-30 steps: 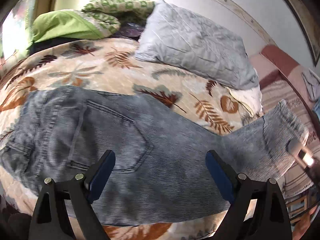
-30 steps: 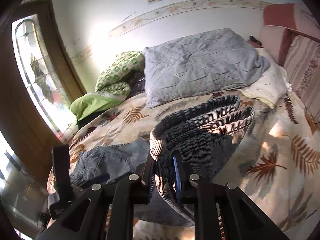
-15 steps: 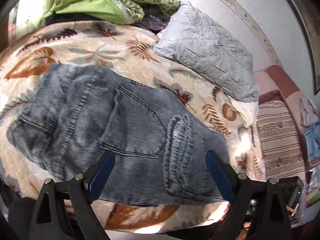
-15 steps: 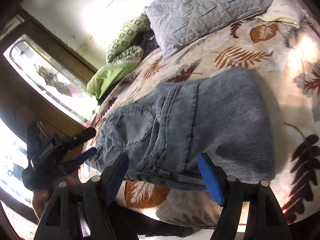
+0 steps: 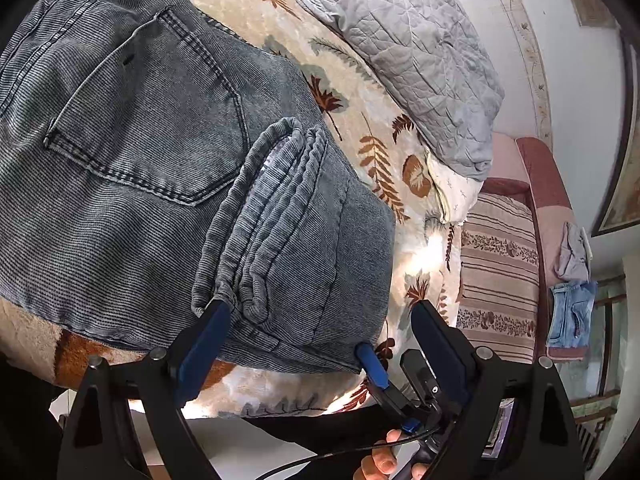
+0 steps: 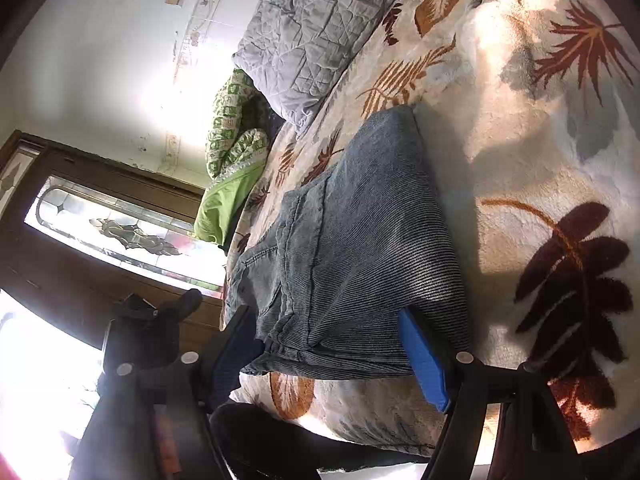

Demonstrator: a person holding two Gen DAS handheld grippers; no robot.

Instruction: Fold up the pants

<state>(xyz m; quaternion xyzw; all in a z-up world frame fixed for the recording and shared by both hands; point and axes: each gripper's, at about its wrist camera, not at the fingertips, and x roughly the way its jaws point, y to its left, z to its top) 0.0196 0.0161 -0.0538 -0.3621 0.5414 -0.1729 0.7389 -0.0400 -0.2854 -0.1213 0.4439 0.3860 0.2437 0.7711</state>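
Note:
Grey-blue corduroy pants [image 5: 168,152] lie on the leaf-print blanket, legs folded back over the seat so the hems [image 5: 260,216] rest beside the back pocket. My left gripper [image 5: 316,344] is open and empty at the pants' near edge, by the hems. My right gripper [image 6: 332,356] is open and empty, its jaws standing either side of the folded end of the pants [image 6: 352,256] at the bed's near edge. The right gripper's blue finger [image 5: 372,364] shows in the left wrist view beside the fold.
The leaf-print blanket [image 6: 540,128] covers the bed. A grey quilted pillow [image 5: 416,52] and green bedding [image 6: 236,152] lie at the far side. A striped sofa [image 5: 500,280] with clothes on it stands to the right. A window [image 6: 120,236] is at left.
My right gripper carried the pant hems over and laid them on the seat, then let go and opened. Both grippers have dropped close to the near edge of the folded pants.

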